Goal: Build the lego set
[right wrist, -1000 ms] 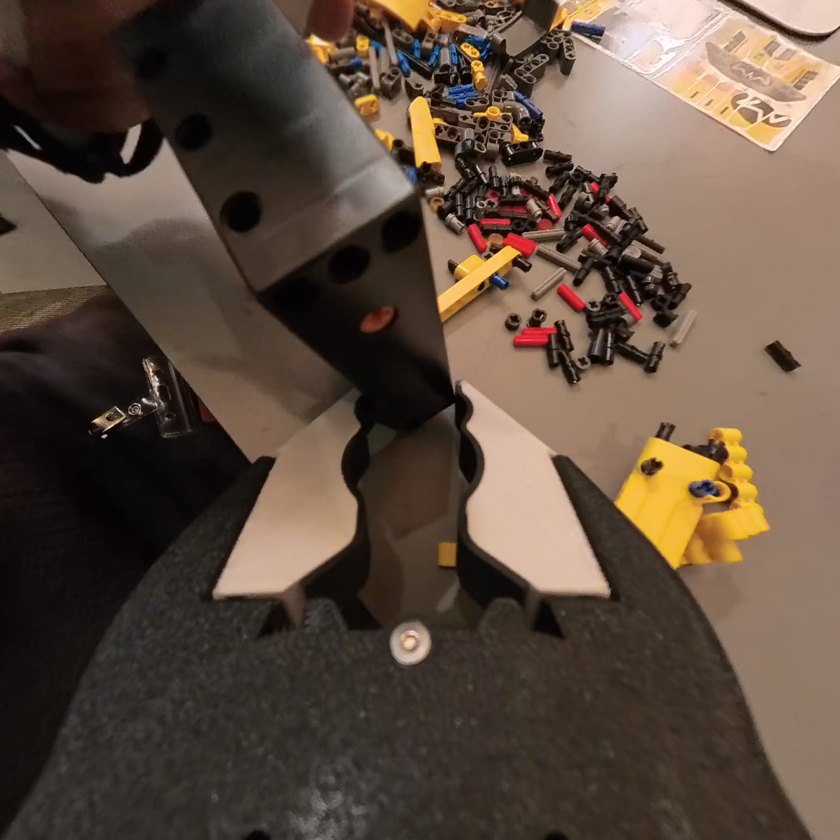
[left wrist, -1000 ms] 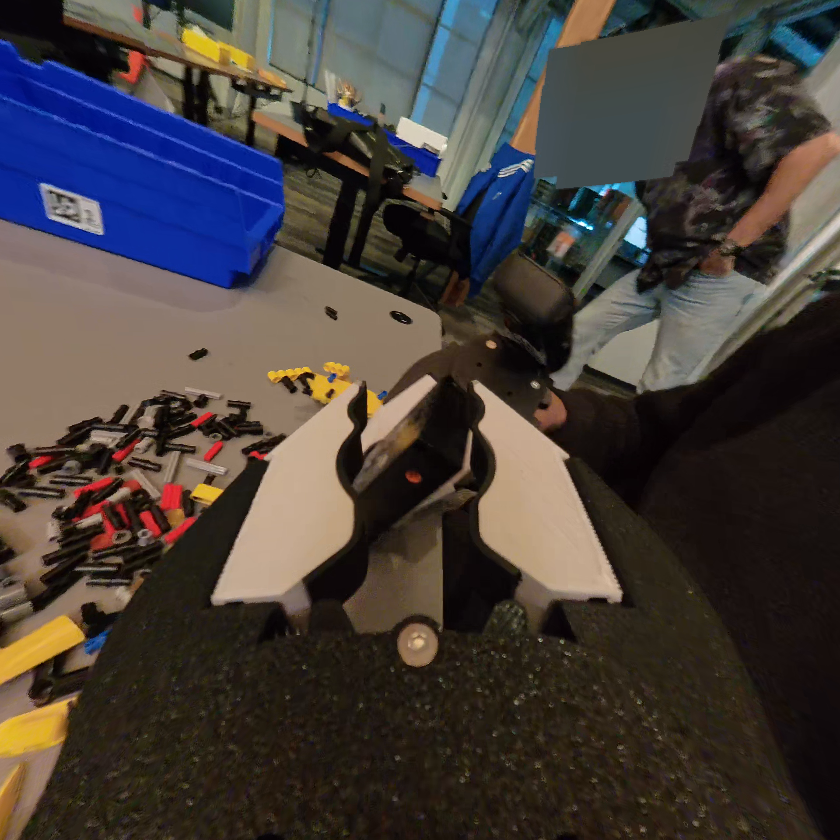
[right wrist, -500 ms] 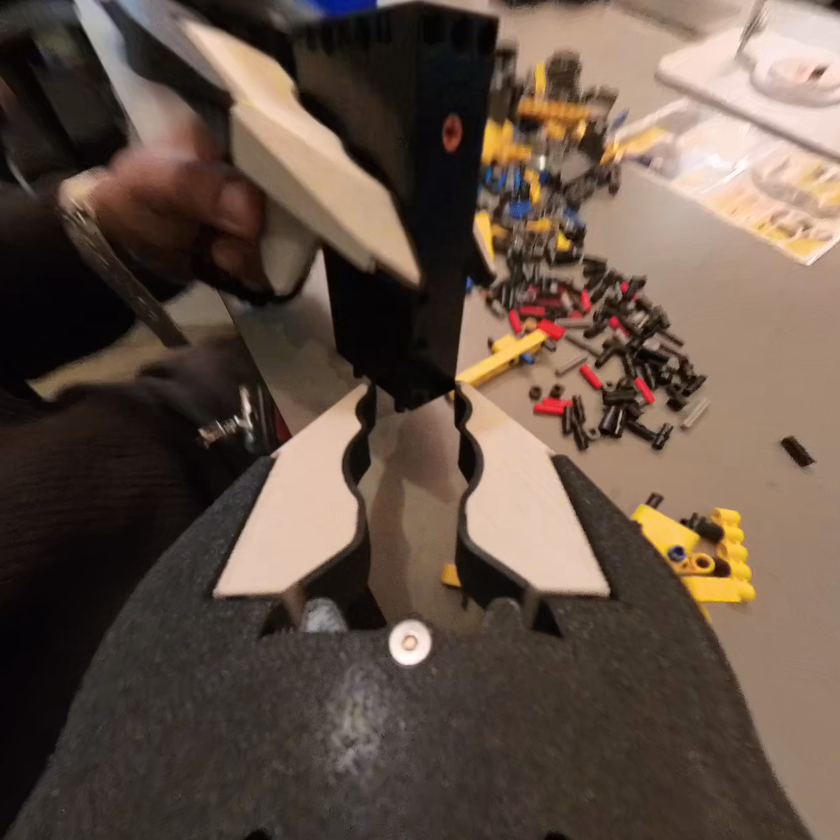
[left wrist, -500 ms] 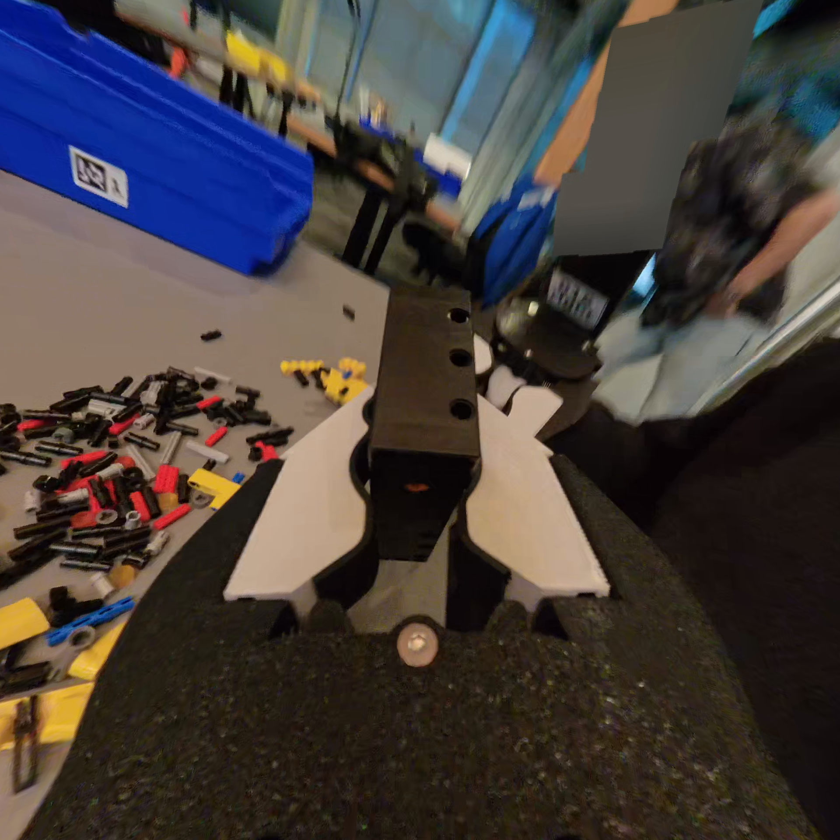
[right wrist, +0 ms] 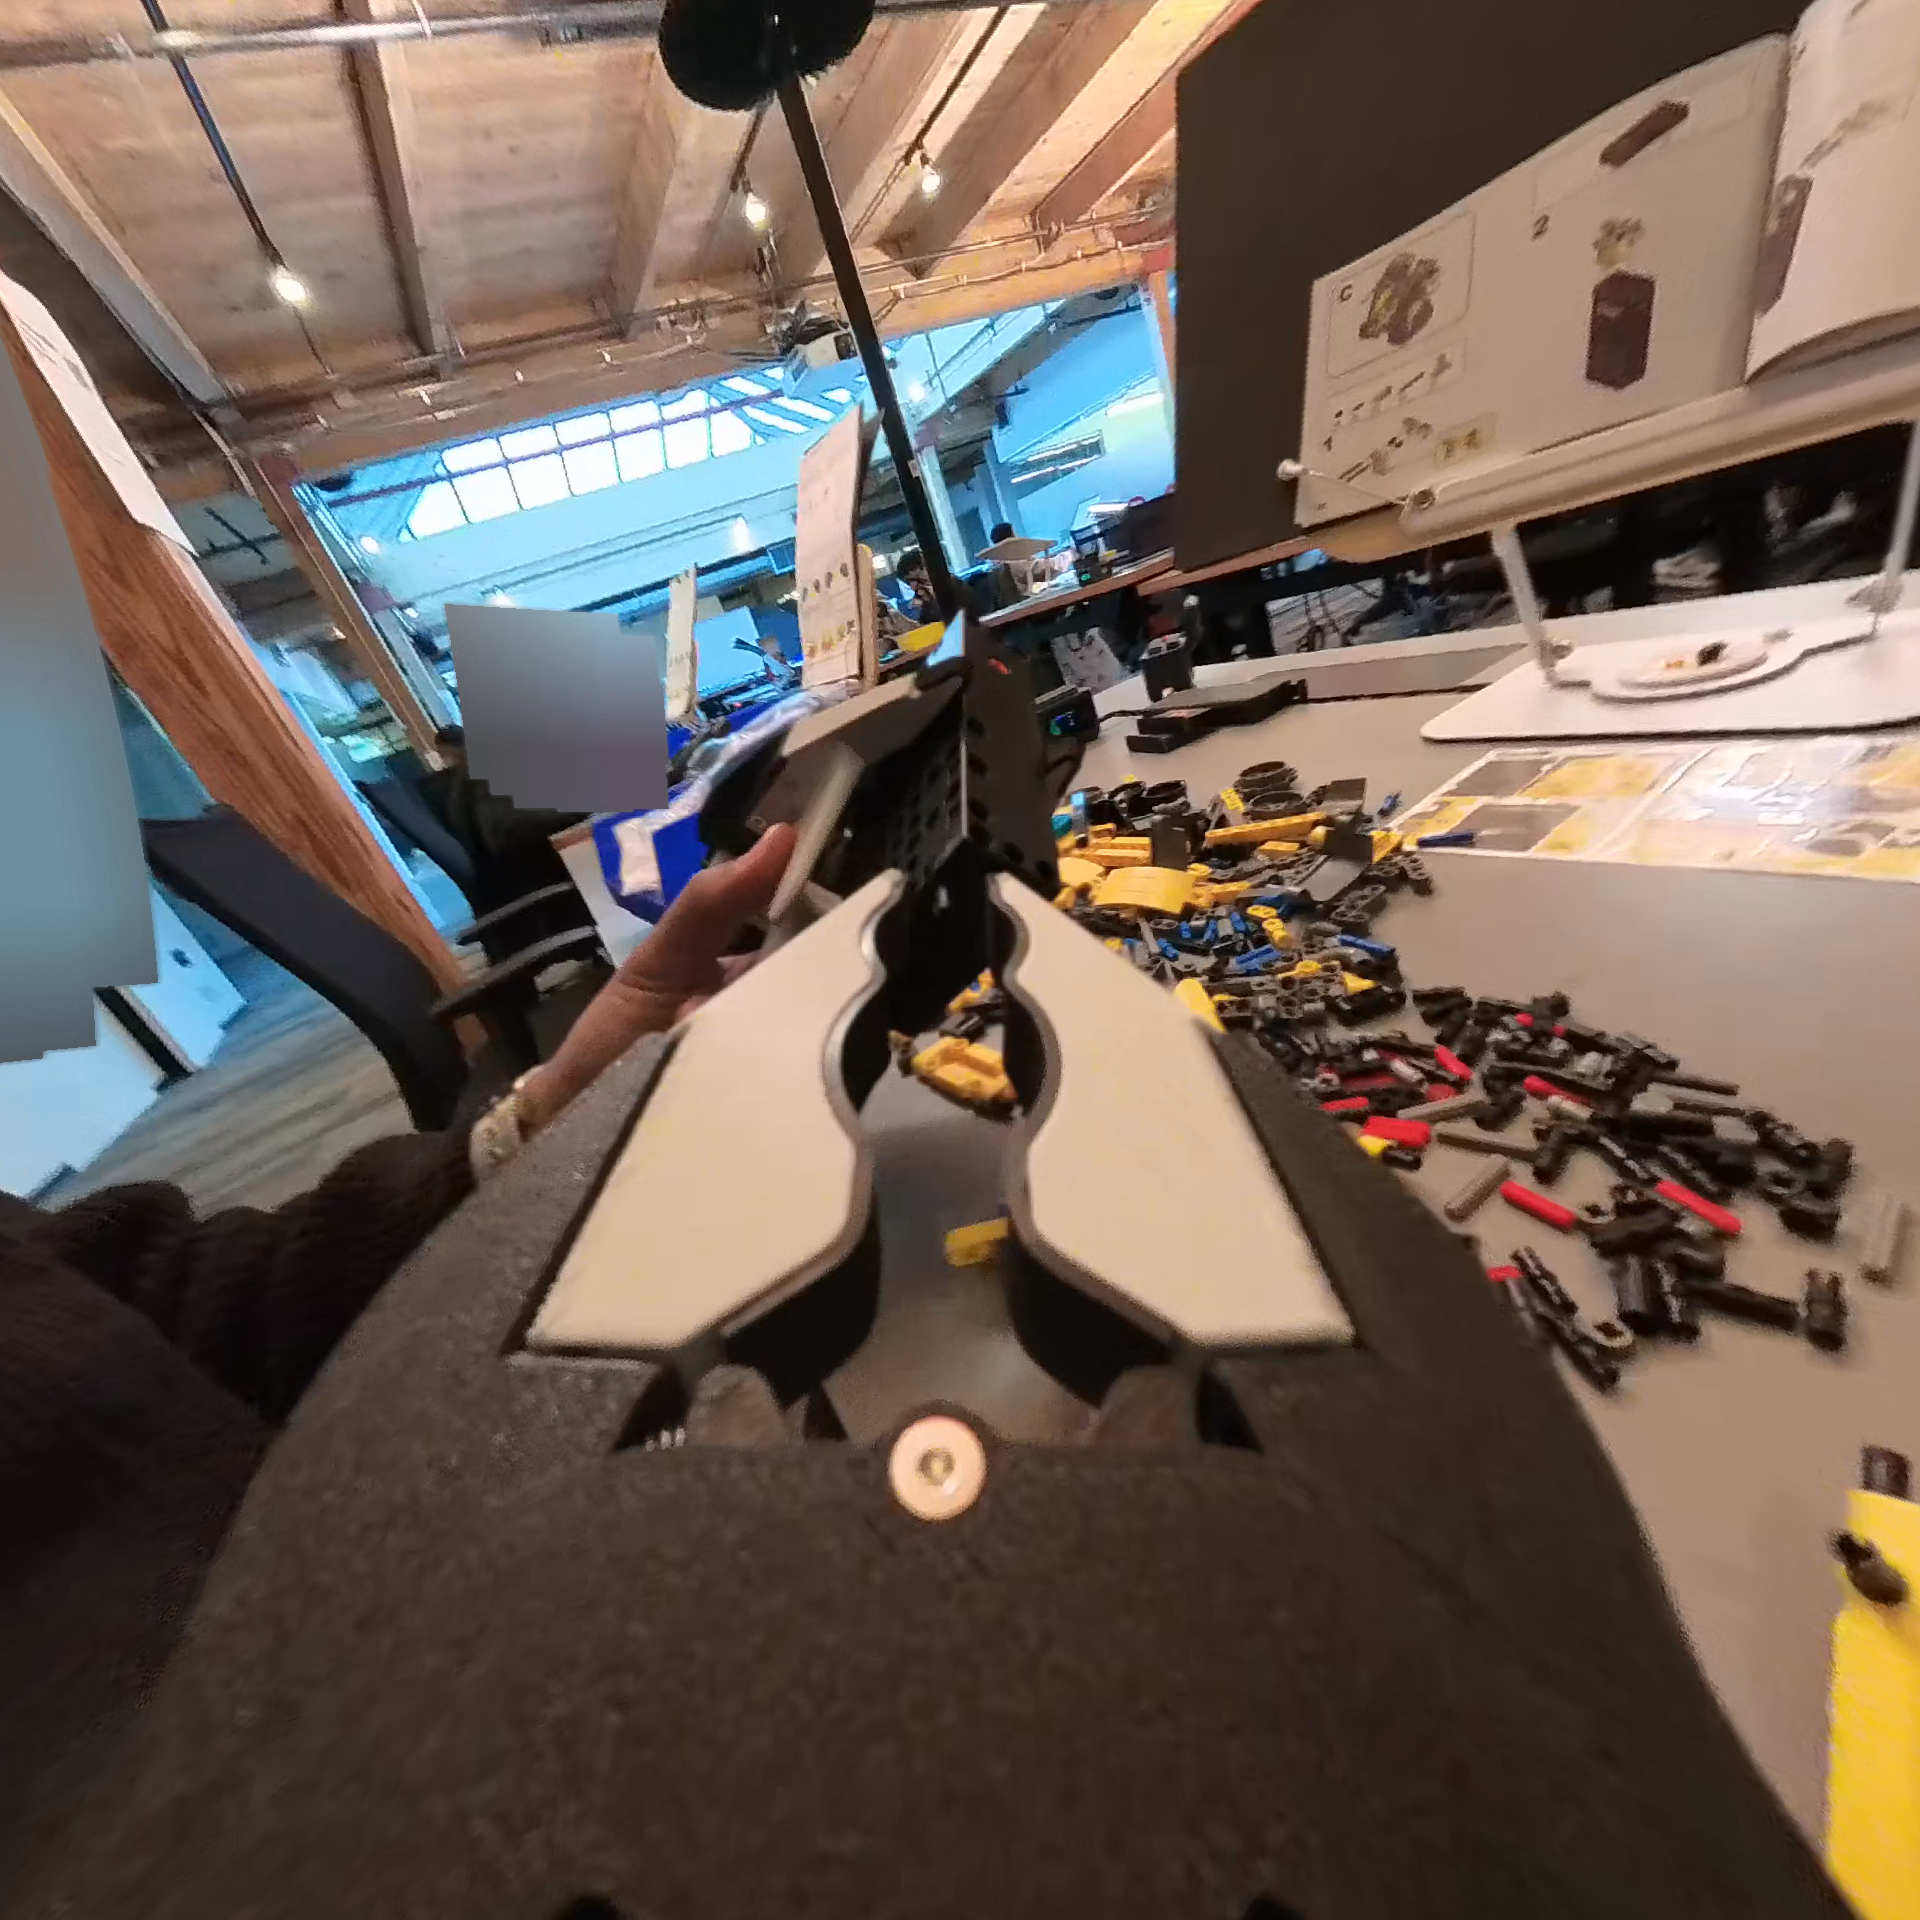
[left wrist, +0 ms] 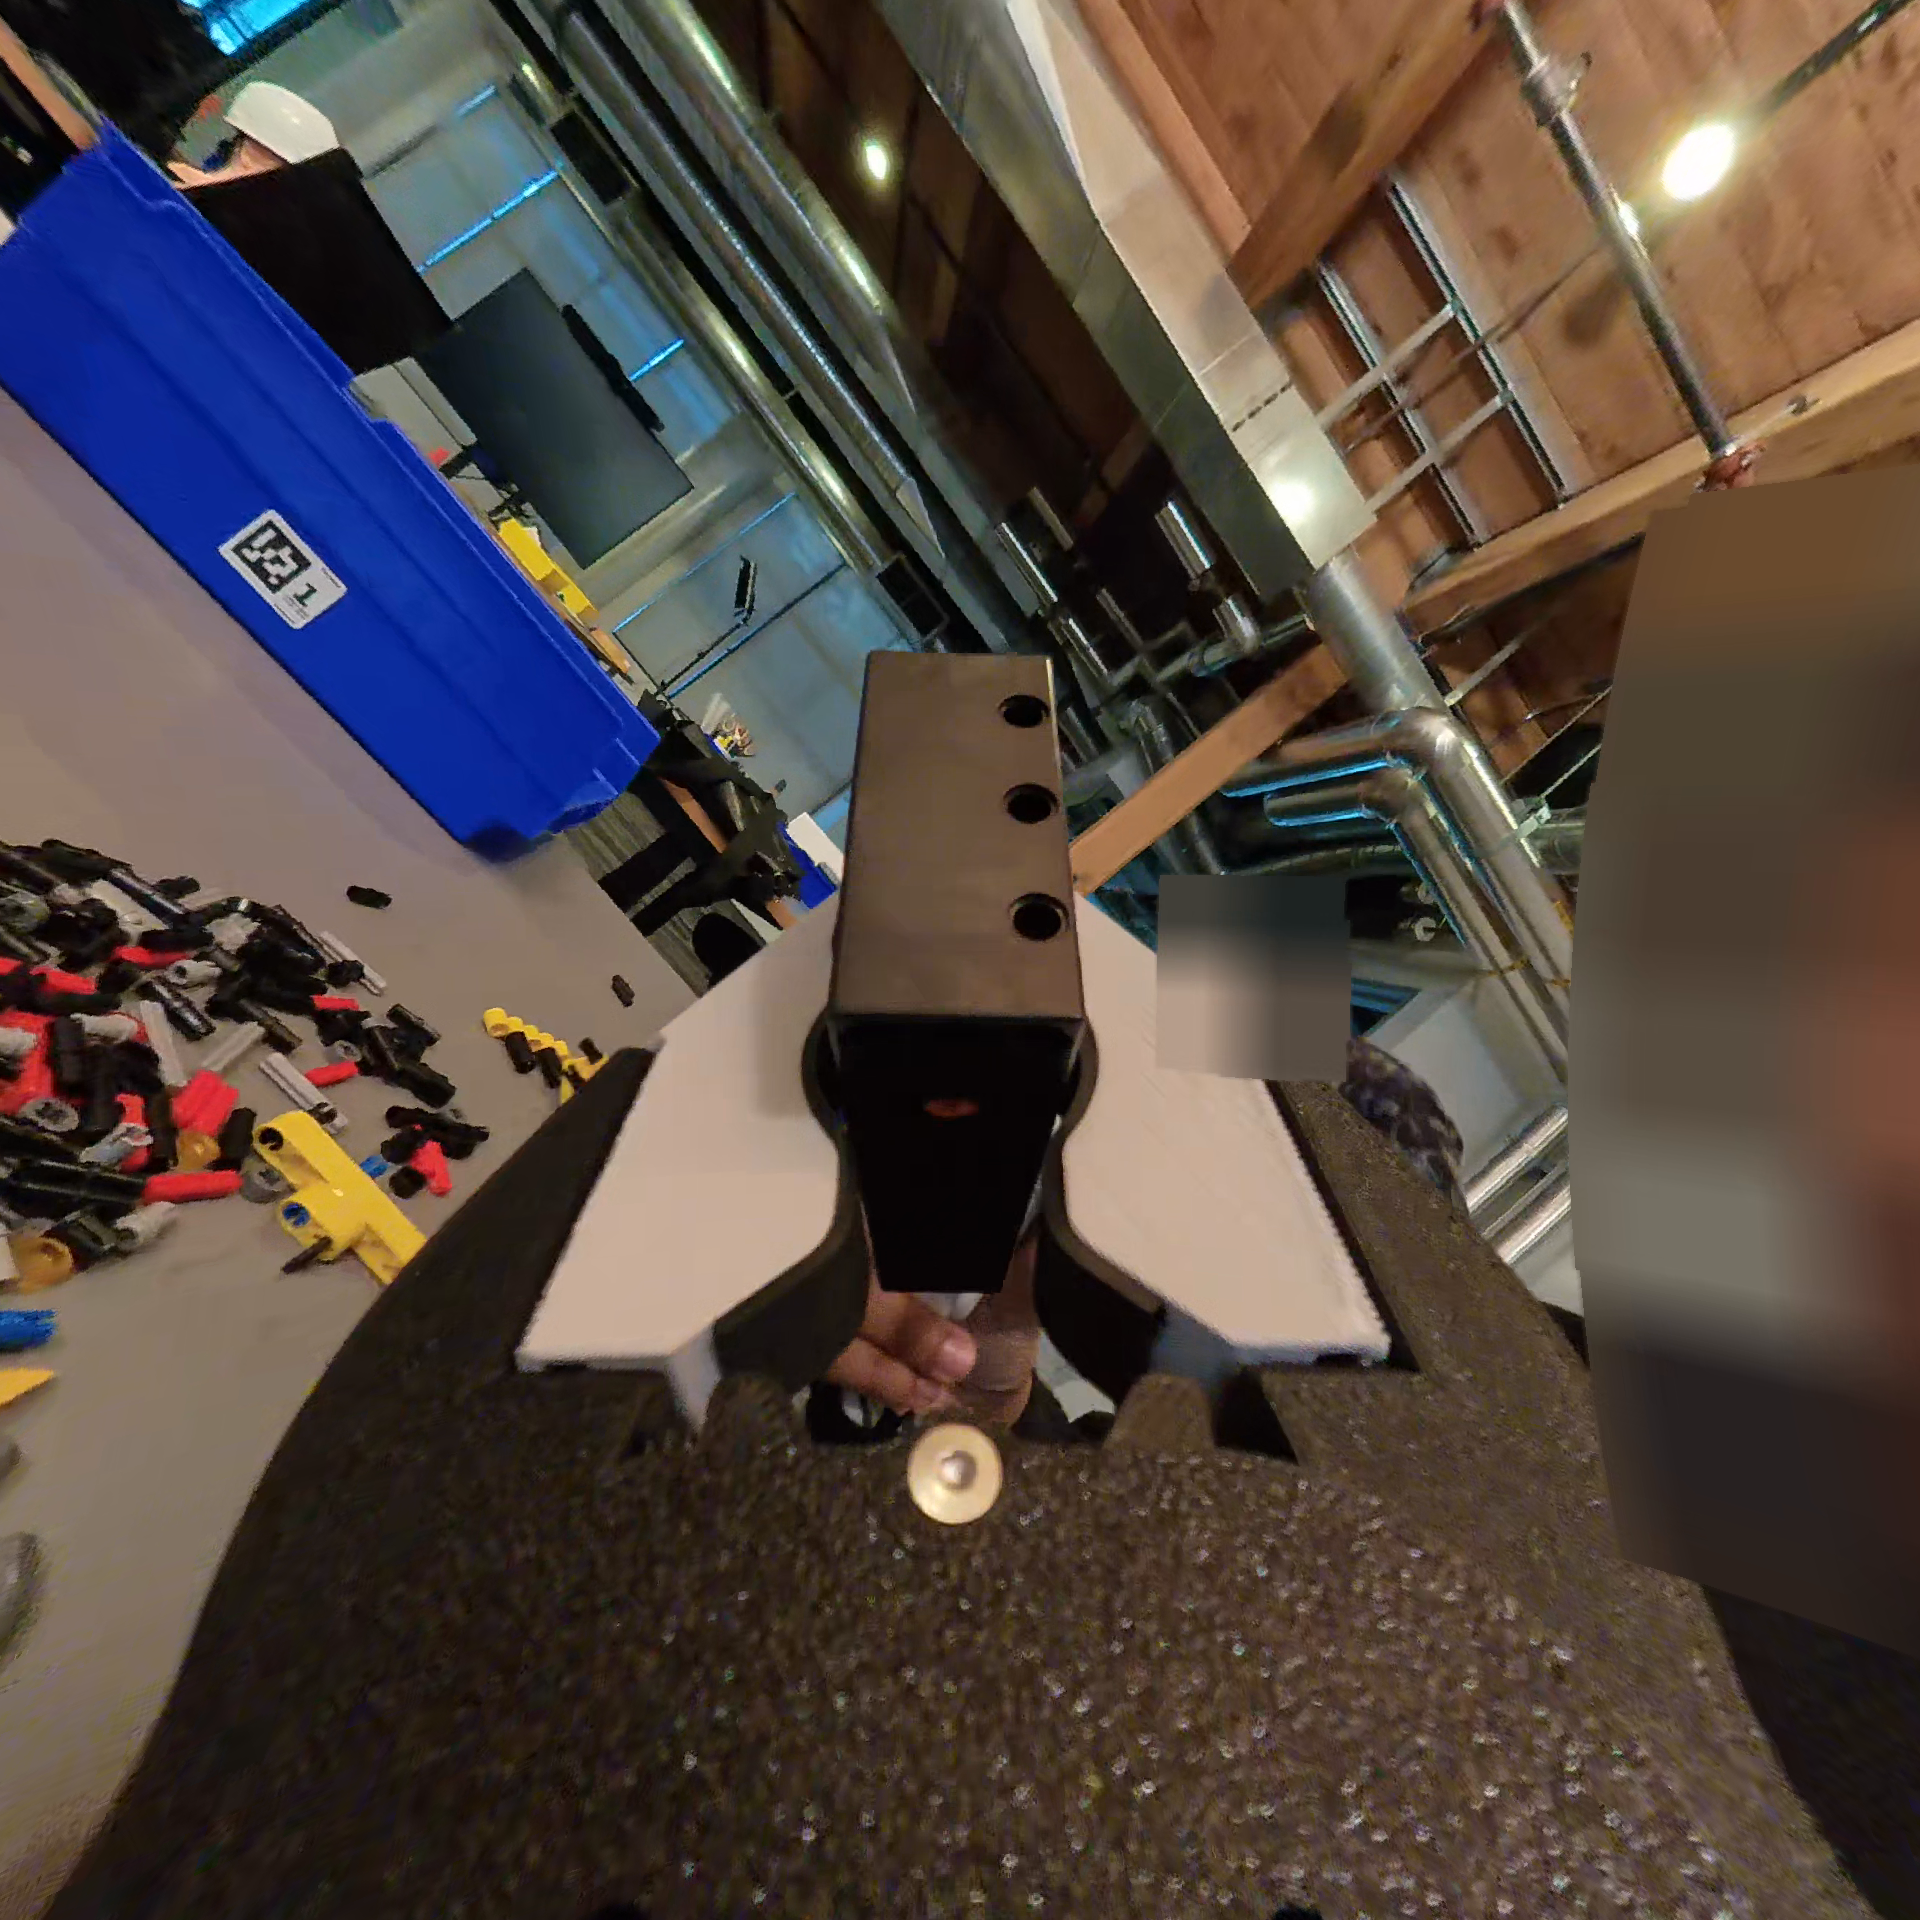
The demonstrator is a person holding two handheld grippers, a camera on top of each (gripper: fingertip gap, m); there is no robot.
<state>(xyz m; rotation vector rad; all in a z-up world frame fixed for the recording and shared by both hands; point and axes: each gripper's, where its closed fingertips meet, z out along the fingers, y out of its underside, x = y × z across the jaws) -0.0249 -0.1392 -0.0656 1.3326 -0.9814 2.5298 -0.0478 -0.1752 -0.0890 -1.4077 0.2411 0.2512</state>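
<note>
Tilted up off the surface [left wrist: 187, 790]: left hand-held gripper [left wrist: 951, 1049] pinching black holed block [left wrist: 951, 842], right hand-held gripper [right wrist: 940, 914] pinching its lower end.

A white code sticker [left wrist: 283, 569] sits on the blue bin [left wrist: 312, 540]; printed instruction pages [right wrist: 1403, 384] stand on a holder.
</note>
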